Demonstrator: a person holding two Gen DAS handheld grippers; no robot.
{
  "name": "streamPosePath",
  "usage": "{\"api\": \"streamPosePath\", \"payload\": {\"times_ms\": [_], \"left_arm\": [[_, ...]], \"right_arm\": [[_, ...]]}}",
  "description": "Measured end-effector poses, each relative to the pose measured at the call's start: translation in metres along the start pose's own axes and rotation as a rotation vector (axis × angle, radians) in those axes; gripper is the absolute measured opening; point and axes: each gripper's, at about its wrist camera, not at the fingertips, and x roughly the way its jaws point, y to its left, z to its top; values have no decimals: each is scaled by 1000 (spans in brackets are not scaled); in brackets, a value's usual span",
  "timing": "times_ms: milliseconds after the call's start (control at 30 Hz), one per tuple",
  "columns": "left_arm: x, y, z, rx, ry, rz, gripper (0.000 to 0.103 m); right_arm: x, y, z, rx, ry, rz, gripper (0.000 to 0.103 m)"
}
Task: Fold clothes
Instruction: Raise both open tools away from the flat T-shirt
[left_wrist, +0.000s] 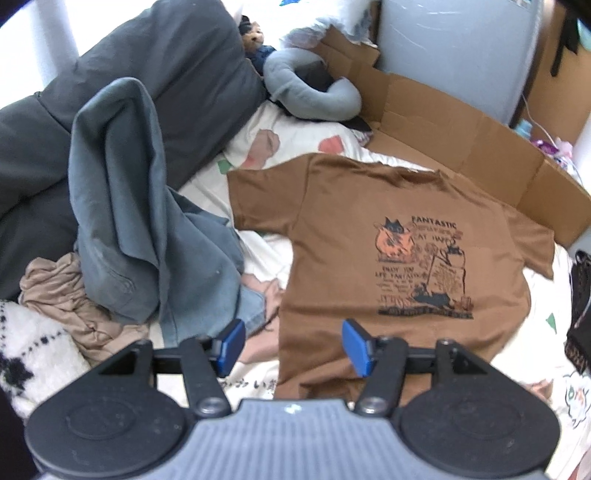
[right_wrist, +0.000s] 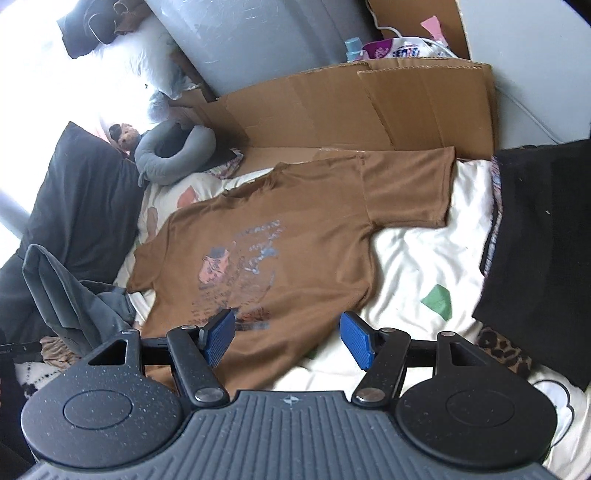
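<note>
On the bed (right_wrist: 413, 258), across its white patterned cover, a brown T-shirt (left_wrist: 332, 236) lies spread flat with the printed side up, both short sleeves extended and no fold visible in body or sleeves. In the left wrist view the shirt fills the centre, its collar toward 12 o'clock and its hem toward 6 o'clock, near the left tool (left_wrist: 293, 347). The left tool's two blue pads stand wide apart and hold nothing; the right pad hangs over the shirt's lower left part, the left pad over the bed cover beside it, and whether either touches cloth cannot be told. In the right wrist view the right tool (right_wrist: 288, 339) is likewise spread wide and empty, set above the hem's right corner, with the collar toward 11 o'clock.

At 9 o'clock of the shirt in the left view stands a loose heap: a grey-blue garment (left_wrist: 122, 206) rising in a peak, with a tan garment (left_wrist: 70, 302) crumpled at its foot at 8 o'clock. Neither is folded. At 3 o'clock in the right view a black cloth (right_wrist: 535, 240) lies flat with straight edges; whether it is a folded garment cannot be told.

As a judgement of progress: the shirt lies laid out and smoothed, and folding it, and the heap, remains. Flattened cardboard (right_wrist: 351, 107) lines the bed's far side at 12 o'clock.
</note>
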Motion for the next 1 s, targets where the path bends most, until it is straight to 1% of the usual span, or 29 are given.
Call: {"api": "streamPosePath", "payload": {"times_ms": [33, 133, 267, 400, 467, 567, 633, 700, 833, 900, 1000], "left_arm": [[2, -3, -3, 6, -4, -5, 61], [-1, -17, -10, 26, -48, -17, 61], [-3, -38, -7, 43, -66, -64, 61], [6, -64, -1, 100, -61, -105, 61], [17, -76, 0, 142, -47, -122, 61], [37, -92, -5, 176, -27, -152, 61], [50, -104, -9, 202, -18, -171, 61], [60, -114, -15, 236, -20, -189, 60], [83, -133, -27, 272, -17, -254, 60], [96, -141, -32, 283, -5, -282, 60], [116, -156, -43, 311, 24, -335, 57]], "right_arm": [[-1, -2, -3, 2, -4, -5, 69], [-3, -10, -12, 19, -13, -22, 69], [-5, -20, -22, 45, -24, -39, 69], [-7, -30, -28, 106, -39, -43, 69], [-7, -36, -30, 145, -43, -47, 69], [-6, -44, -34, 201, -50, -51, 69], [-3, -48, -38, 213, -48, -57, 69], [3, -51, -42, 209, -39, -58, 69], [19, -56, -53, 185, -20, -61, 69], [29, -57, -59, 175, -11, -63, 69], [43, -60, -67, 159, 2, -67, 69]]}}
